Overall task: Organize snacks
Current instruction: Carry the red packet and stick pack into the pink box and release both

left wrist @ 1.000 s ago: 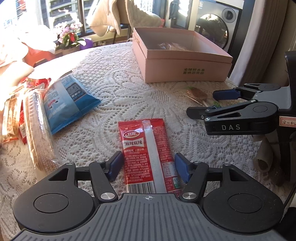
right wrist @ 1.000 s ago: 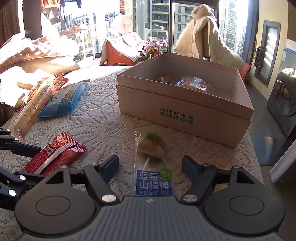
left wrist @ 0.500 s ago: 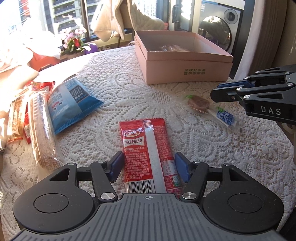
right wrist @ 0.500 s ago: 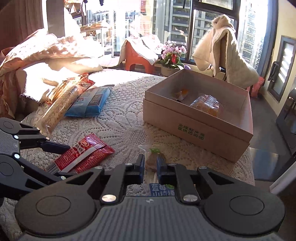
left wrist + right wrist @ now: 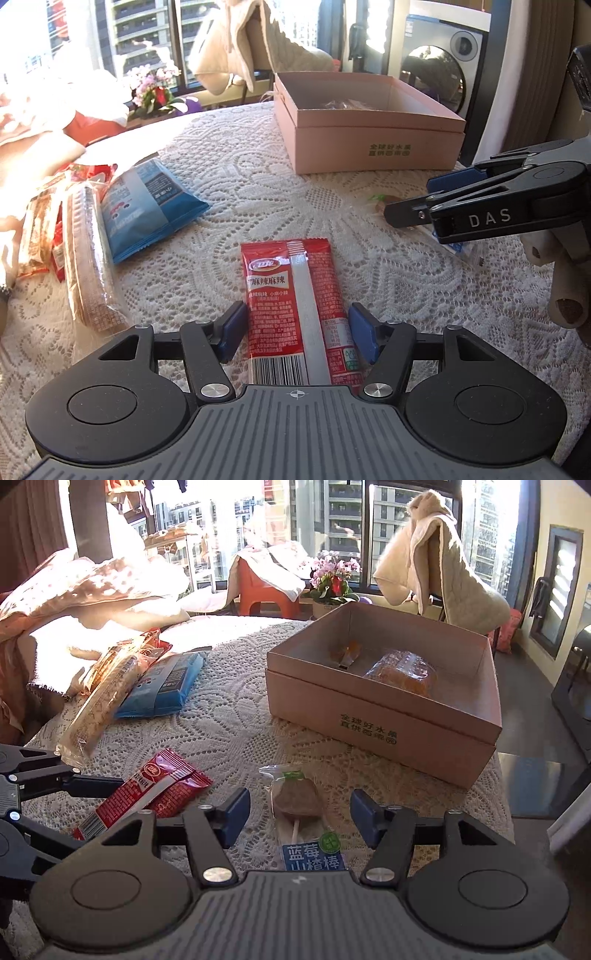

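Observation:
A red snack packet [image 5: 299, 310] lies flat on the lace tablecloth between the fingers of my open left gripper [image 5: 297, 332]; it also shows in the right wrist view [image 5: 144, 794]. A clear-wrapped hawthorn lollipop with a blue label [image 5: 303, 812] lies on the cloth between the fingers of my open right gripper [image 5: 299, 814]. In the left wrist view the right gripper [image 5: 436, 206] hovers over that lollipop [image 5: 380, 199]. An open pink cardboard box [image 5: 384, 716] holds two wrapped snacks [image 5: 402, 672].
A blue snack bag [image 5: 144, 206] and long wrapped biscuit packs [image 5: 85, 258] lie at the table's left side. The box [image 5: 369, 147] stands at the far right. The table edge drops off right of the box. Flowers, a chair and windows are behind.
The right gripper shut around the lollipop half a second ago and has now opened again, with the lollipop lying on the cloth. The left gripper stays open around the red packet.

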`<state>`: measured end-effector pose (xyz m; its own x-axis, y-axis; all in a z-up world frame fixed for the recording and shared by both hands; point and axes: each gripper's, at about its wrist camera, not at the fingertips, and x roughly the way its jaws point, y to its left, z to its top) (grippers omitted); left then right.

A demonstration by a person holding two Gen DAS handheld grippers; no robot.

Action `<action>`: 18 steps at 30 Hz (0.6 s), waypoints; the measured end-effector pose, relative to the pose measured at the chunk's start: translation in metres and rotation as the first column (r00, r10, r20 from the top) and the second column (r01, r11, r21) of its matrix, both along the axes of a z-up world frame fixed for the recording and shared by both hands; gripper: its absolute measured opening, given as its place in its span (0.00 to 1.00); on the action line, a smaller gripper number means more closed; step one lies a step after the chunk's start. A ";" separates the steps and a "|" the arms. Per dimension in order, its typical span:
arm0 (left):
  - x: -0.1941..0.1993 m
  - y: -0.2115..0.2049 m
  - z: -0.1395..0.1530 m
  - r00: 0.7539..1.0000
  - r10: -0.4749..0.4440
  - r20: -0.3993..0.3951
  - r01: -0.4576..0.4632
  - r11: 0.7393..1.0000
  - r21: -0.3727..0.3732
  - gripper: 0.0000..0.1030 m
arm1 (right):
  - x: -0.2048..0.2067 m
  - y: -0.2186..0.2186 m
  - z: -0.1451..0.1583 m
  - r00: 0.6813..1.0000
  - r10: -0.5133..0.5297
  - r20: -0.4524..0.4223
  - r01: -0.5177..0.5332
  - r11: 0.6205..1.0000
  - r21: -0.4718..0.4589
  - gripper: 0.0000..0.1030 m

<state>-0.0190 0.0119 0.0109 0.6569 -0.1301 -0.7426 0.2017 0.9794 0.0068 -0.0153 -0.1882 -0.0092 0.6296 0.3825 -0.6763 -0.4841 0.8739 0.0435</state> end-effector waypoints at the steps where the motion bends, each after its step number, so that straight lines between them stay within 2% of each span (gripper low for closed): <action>1: 0.001 0.000 0.000 1.000 -0.002 -0.001 0.002 1.000 -0.002 0.64 | 0.004 0.003 -0.004 1.000 -0.002 -0.003 0.002 1.000 -0.008 0.59; 5: 0.000 0.000 0.001 1.000 -0.008 -0.011 0.008 1.000 0.001 0.64 | 0.014 0.012 -0.018 1.000 -0.012 -0.024 0.011 0.999 -0.040 0.56; 6: 0.000 0.001 0.002 1.000 -0.008 -0.018 0.008 1.000 -0.001 0.64 | 0.012 0.012 -0.018 1.000 -0.006 -0.015 0.005 0.999 -0.046 0.50; 7: 0.001 0.001 0.003 1.000 -0.007 -0.029 0.007 1.000 -0.002 0.64 | 0.010 0.013 -0.016 1.000 0.007 -0.016 -0.007 0.999 -0.052 0.36; 8: 0.002 0.001 0.003 0.999 -0.003 -0.039 0.003 1.000 -0.004 0.64 | 0.007 0.013 -0.014 1.000 0.017 -0.018 -0.018 0.998 -0.057 0.34; 12: 0.007 -0.002 0.005 0.998 0.009 -0.069 -0.008 1.000 0.015 0.65 | -0.005 0.011 -0.005 0.999 0.045 0.001 -0.045 0.998 -0.052 0.34; 17: 0.009 -0.003 0.003 0.999 0.006 -0.041 -0.005 1.000 0.012 0.65 | -0.014 0.001 0.008 0.999 0.040 0.017 -0.040 0.999 -0.008 0.34; 18: 0.010 -0.002 0.003 0.999 0.014 -0.038 -0.014 1.000 0.006 0.60 | -0.014 -0.002 0.012 0.999 0.034 0.021 -0.034 0.999 0.004 0.34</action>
<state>-0.0093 0.0099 0.0143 0.6296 -0.1164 -0.7682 0.1879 0.9822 0.0052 -0.0296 -0.1897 0.0029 0.6302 0.4071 -0.6612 -0.5146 0.8566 0.0370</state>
